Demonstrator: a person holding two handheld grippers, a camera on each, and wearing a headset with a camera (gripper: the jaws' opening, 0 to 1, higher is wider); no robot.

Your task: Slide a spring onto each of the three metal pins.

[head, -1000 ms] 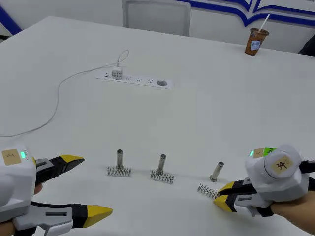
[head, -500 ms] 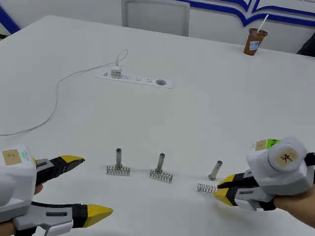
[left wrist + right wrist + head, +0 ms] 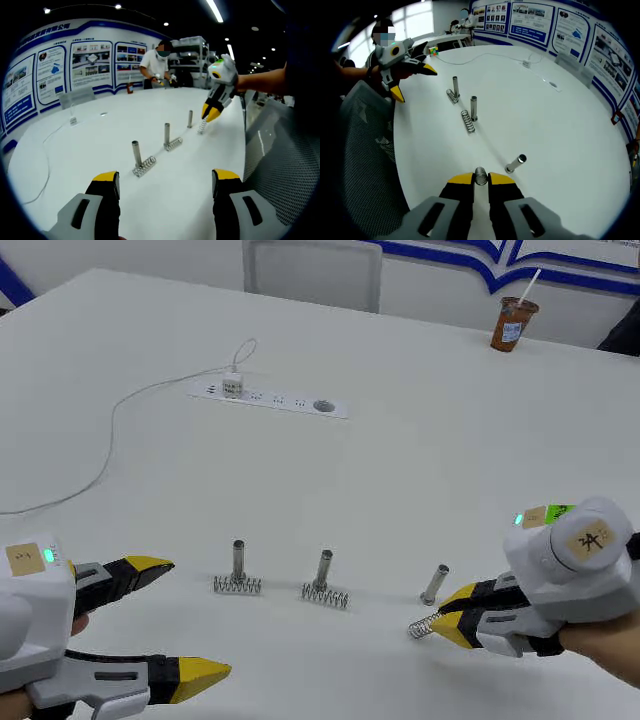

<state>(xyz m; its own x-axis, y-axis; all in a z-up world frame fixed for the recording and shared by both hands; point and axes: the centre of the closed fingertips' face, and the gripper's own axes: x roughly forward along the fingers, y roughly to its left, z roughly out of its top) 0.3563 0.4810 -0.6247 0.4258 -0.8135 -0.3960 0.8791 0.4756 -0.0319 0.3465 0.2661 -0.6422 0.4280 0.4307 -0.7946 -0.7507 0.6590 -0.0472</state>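
Well, none of the three pins wears a spring yet, so as I judge it the job has barely started. The middle pin (image 3: 322,568) stands upright on the white surface (image 3: 400,470), and one spring (image 3: 326,596) lies flat at its foot on the person's side. To the left of the middle pin stands the left pin (image 3: 238,554), with another spring (image 3: 237,586) lying at its base in the same way. To the right of the middle pin is the right pin (image 3: 434,583), and just on the near side of it the right claw (image 3: 445,617) is pinching the third spring (image 3: 424,625) by one end, the free end tipped towards that pin. The left claw (image 3: 195,618) hangs well off to the left of the middle pin, spread wide and holding nothing. What remains, I'd say, is all three fittings, the one in hand first.
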